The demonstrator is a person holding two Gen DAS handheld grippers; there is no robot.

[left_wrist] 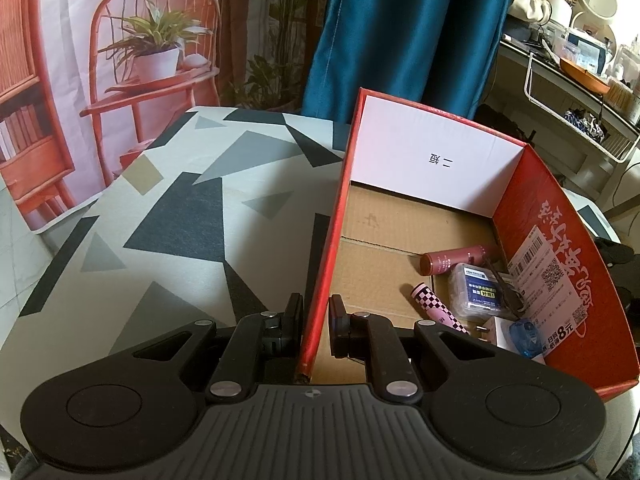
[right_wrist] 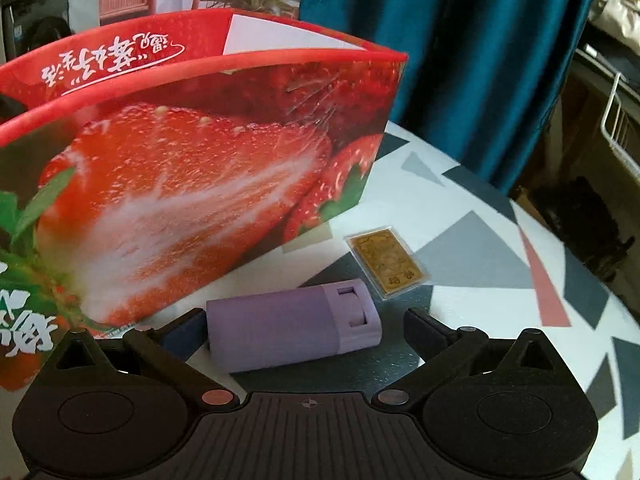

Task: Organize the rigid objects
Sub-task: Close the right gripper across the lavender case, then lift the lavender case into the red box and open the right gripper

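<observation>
Black linkages of the left hand-held gripper point(left_wrist: 315, 320) fill the bottom of the left wrist view, fingers close together with the near wall of the red strawberry box point(left_wrist: 552, 216) between them, seemingly pinched to steady the box for loading. On the patterned desk point(right_wrist: 460, 216), the right hand-held gripper point(right_wrist: 296, 330) stands spread wide, its fingers either side of the lilac case point(right_wrist: 280, 328) at lower centre, apparently lined up for a grasp. Right of it lies a gold card point(right_wrist: 388, 262) in a clear sleeve. Inside the box, lower right, sit a maroon tube point(left_wrist: 456, 259), a checkered pink tube point(left_wrist: 434, 304) and a clear packet point(left_wrist: 478, 288). A sticker reads "8元".
</observation>
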